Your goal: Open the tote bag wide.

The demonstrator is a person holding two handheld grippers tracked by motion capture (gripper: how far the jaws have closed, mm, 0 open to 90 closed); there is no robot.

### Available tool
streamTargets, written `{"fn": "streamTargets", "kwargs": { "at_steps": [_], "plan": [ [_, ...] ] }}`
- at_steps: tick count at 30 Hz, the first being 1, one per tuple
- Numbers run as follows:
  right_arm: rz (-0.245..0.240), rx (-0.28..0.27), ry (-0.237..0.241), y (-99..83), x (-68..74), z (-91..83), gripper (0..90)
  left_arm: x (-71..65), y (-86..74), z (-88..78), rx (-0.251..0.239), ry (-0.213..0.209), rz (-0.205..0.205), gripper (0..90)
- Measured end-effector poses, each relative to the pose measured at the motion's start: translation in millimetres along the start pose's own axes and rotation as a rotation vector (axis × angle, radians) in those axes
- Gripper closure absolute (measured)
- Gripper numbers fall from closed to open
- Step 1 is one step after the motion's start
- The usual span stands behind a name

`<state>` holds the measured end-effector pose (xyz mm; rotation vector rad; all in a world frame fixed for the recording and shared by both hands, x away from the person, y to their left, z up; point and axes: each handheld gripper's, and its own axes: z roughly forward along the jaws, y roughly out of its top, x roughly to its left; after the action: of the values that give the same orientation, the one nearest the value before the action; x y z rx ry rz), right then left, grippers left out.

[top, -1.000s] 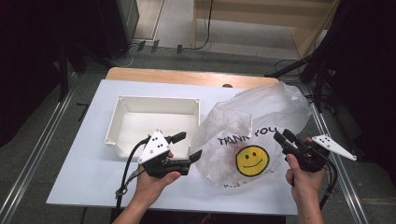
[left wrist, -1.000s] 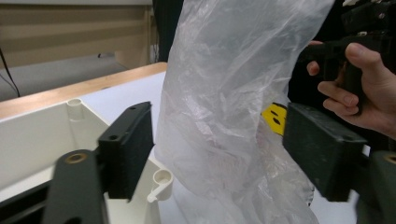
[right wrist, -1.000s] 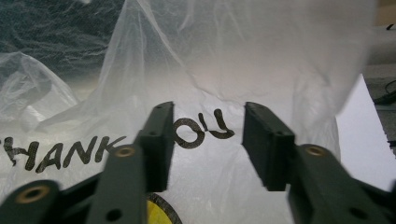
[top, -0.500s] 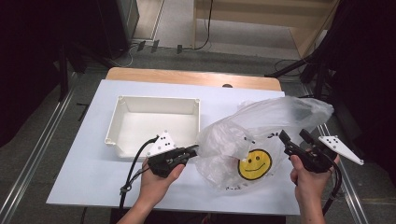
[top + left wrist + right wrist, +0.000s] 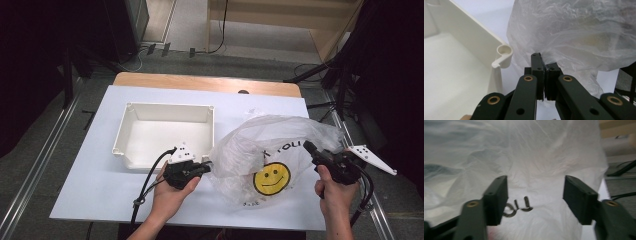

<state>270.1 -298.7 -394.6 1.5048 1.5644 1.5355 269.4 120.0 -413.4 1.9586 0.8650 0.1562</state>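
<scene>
A crumpled, translucent plastic bag [image 5: 272,150] lies puffed up on the right half of the white table [image 5: 100,190], just beside the white plastic bin [image 5: 167,135]. It bears a yellow smiley face [image 5: 271,178] and dark lettering, of which "YOU" can partly be read.

The left gripper [image 5: 205,167] has its jaws closed on the bag's left edge, next to the bin's near right corner. The right gripper [image 5: 535,197] is spread wide with nothing between its jaws, at the bag's right side.

Bare table lies open left of the bin and along the near edge.
</scene>
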Motion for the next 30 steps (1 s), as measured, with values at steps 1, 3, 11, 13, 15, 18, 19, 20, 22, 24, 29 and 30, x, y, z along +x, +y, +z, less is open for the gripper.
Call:
{"fn": "streamTargets", "kwargs": {
  "at_steps": [1,3,11,13,15,18,19,20,22,24,29,30],
  "plan": [
    [-0.003,0.011,0.024,-2.2,-1.1,2.3,48.1,0.3,-0.3,1.2,0.012,0.0,-0.004,89.1],
    [-0.006,0.031,0.073,-6.4,-2.5,6.9,57.3,2.2,-1.2,1.9,0.028,0.001,-0.006,89.1],
    [-0.026,0.119,0.066,-20.2,-2.0,22.1,86.2,4.3,-6.5,6.1,0.054,-0.006,-0.008,89.1],
    [-0.033,0.123,0.067,-21.8,-2.4,23.3,87.7,3.7,-7.0,7.2,0.056,-0.009,-0.007,89.0],
    [-0.039,0.15,0.042,-26.8,-6.0,27.8,90.0,3.9,-8.0,8.9,0.066,-0.009,-0.001,88.9],
    [-0.029,0.195,0.009,-33.3,-13.1,33.1,90.0,6.2,-8.5,7.8,0.065,-0.011,-0.006,88.6],
    [-0.022,0.213,-0.001,-35.6,-15.5,34.7,90.0,7.0,-8.8,7.5,0.063,-0.011,-0.008,88.3],
    [-0.014,0.225,-0.005,-37.7,-18.2,35.7,90.0,7.7,-9.0,7.1,0.064,-0.01,-0.009,88.1],
    [0.01,0.22,0.023,-40.6,-22.4,35.6,83.0,8.8,-9.5,6.6,0.061,-0.019,-0.01,86.4],
    [0.034,0.198,0.071,-37.6,-21.2,31.2,69.7,8.5,-9.2,4.9,0.04,-0.045,-0.016,81.8],
    [0.016,0.145,0.083,-24.4,-7.6,22.0,37.1,5.2,-5.6,-1.5,-0.025,-0.055,-0.007,67.0],
    [0.018,0.157,0.071,-23.8,-3.7,23.8,31.6,4.2,-5.1,-2.6,-0.035,-0.056,-0.006,67.1]
  ]
}}
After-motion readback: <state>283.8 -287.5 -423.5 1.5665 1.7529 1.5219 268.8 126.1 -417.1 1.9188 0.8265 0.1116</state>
